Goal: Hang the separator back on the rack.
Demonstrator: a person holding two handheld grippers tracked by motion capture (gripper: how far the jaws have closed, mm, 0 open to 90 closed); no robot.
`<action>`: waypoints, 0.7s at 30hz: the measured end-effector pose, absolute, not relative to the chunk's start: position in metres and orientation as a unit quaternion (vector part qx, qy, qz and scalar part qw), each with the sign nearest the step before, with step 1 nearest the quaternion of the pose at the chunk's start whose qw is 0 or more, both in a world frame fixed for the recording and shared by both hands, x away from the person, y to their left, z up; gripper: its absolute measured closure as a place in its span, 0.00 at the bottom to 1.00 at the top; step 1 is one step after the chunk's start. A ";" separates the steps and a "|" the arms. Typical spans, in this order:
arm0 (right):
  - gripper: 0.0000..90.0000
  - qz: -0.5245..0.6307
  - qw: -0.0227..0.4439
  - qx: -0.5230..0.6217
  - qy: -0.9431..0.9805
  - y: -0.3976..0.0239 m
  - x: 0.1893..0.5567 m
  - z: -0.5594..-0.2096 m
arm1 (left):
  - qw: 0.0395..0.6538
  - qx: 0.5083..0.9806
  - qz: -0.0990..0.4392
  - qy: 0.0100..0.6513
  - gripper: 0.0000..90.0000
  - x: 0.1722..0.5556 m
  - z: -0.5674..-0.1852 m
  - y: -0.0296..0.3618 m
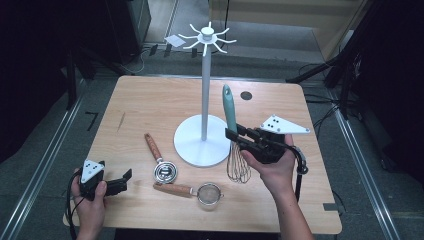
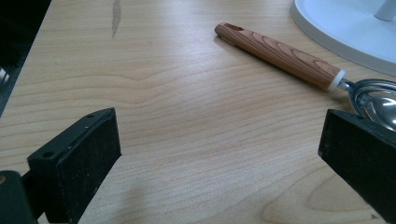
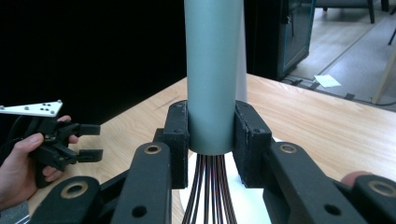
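The whisk [image 1: 234, 135] is gripped by the right gripper [image 1: 231, 134], its jaws clamped on the lower end of the teal handle just above the wires, as the right gripper view makes plain: the handle [image 3: 212, 74] is pressed between both black pads, with the wire loops [image 3: 208, 191] hanging out below. In the high view the whisk is held upright and slightly tilted, handle up and wire head down by the near right edge of the white stand base [image 1: 195, 145], just beside the white pole [image 1: 205, 90] that carries the hook ring [image 1: 206, 36] on top. The left gripper [image 1: 124, 180] is held low at the near left corner of the wooden table [image 1: 150, 100], its jaws spread wide with nothing between them; bare tabletop is seen between the pads in the left gripper view. Ahead of it lies a wooden-handled scoop [image 2: 299, 63], its metal bowl close to the right-hand pad. A small strainer [image 1: 207, 194] with a wooden handle is seen lying near the front edge.
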State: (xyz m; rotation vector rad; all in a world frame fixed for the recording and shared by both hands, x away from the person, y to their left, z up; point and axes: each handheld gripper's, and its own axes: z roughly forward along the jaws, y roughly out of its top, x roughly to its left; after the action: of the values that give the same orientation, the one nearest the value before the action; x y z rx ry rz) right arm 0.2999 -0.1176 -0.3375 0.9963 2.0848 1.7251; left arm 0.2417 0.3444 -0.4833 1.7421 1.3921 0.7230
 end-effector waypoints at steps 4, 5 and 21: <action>0.79 0.600 0.132 0.335 0.715 -0.115 0.298 -0.333 | 0.388 0.685 0.284 0.548 0.00 0.242 -0.483 0.345; 0.79 0.602 0.131 0.333 0.714 -0.114 0.298 -0.332 | 0.388 0.684 0.284 0.548 0.00 0.242 -0.483 0.344; 0.79 0.632 0.147 0.308 0.696 -0.104 0.295 -0.318 | 0.389 0.684 0.285 0.548 0.00 0.242 -0.483 0.345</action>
State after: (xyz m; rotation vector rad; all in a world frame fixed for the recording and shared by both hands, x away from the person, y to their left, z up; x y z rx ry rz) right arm 0.2951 -0.1045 -0.3183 0.8861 2.0032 1.8182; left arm 0.2417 0.3445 -0.4834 1.7387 1.3942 0.7237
